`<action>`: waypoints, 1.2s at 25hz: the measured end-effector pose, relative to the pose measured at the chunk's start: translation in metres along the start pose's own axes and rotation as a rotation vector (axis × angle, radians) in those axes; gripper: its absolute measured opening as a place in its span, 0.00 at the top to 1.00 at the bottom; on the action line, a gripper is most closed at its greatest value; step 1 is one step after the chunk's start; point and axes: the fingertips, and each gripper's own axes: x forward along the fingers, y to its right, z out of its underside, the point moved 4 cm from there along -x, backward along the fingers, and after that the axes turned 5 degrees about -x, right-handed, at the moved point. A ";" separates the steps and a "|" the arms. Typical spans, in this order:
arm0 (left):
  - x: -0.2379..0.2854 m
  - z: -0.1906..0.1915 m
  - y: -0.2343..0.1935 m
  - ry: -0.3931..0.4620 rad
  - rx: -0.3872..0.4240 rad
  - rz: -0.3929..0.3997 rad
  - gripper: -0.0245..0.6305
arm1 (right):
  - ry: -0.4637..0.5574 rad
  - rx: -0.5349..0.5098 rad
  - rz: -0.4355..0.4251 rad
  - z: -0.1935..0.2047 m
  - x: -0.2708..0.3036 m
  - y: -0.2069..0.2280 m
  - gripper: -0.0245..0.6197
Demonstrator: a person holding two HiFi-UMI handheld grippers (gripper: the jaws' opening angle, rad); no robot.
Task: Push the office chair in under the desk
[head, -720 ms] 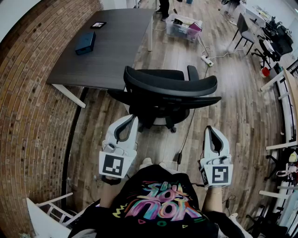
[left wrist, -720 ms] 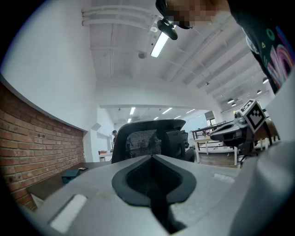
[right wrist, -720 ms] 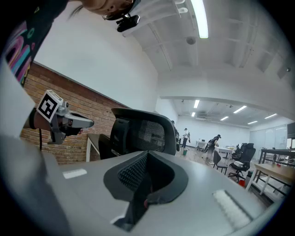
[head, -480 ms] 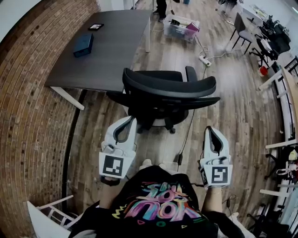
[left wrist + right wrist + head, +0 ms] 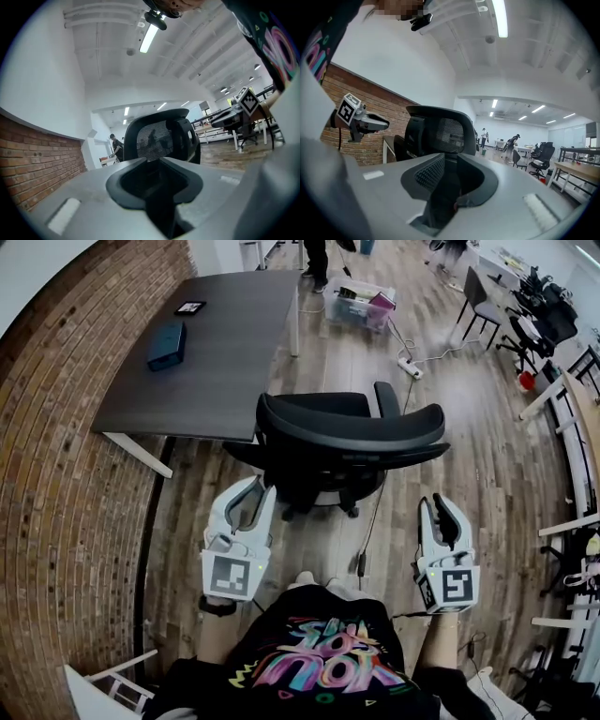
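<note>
A black mesh-backed office chair point(image 5: 352, 432) stands on the wood floor with its seat partly under the near edge of the dark grey desk point(image 5: 220, 352). Its backrest faces me. My left gripper point(image 5: 263, 486) hangs just behind the chair's left side, close to the backrest and base, fingertips together and empty. My right gripper point(image 5: 432, 503) is lower right of the backrest, apart from it, also shut and empty. Both gripper views look along the jaws at the chair's back point(image 5: 159, 136) point(image 5: 440, 131); whether either gripper touches the chair I cannot tell.
A blue box point(image 5: 167, 343) and a small tablet point(image 5: 189, 307) lie on the desk. A brick wall point(image 5: 66, 484) runs along the left. A cable point(image 5: 375, 512) trails from under the chair; a power strip point(image 5: 411, 367) and a plastic bin point(image 5: 356, 304) lie beyond.
The head view has shifted, so chair and desk sit a little lower in the picture. The grippers stand slightly closer to the chair's back. The chair keeps its place at the desk.
</note>
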 end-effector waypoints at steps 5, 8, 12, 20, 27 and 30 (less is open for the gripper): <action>0.012 0.012 -0.015 -0.032 0.073 0.056 0.77 | -0.045 -0.066 -0.015 0.008 0.013 0.000 0.77; 0.022 0.019 -0.020 -0.070 0.159 0.088 0.73 | -0.085 -0.115 -0.021 0.010 0.024 0.005 0.73; 0.037 0.024 -0.021 -0.136 0.266 0.125 0.68 | -0.072 -0.159 -0.041 0.012 0.040 0.022 0.69; 0.062 0.049 -0.026 -0.278 0.422 0.149 0.54 | -0.206 -0.387 -0.230 0.043 0.079 0.040 0.57; 0.085 0.059 -0.019 -0.356 0.517 0.131 0.49 | -0.193 -0.469 -0.270 0.052 0.099 0.063 0.55; 0.090 0.068 -0.026 -0.400 0.548 0.119 0.49 | -0.201 -0.451 -0.327 0.054 0.108 0.060 0.52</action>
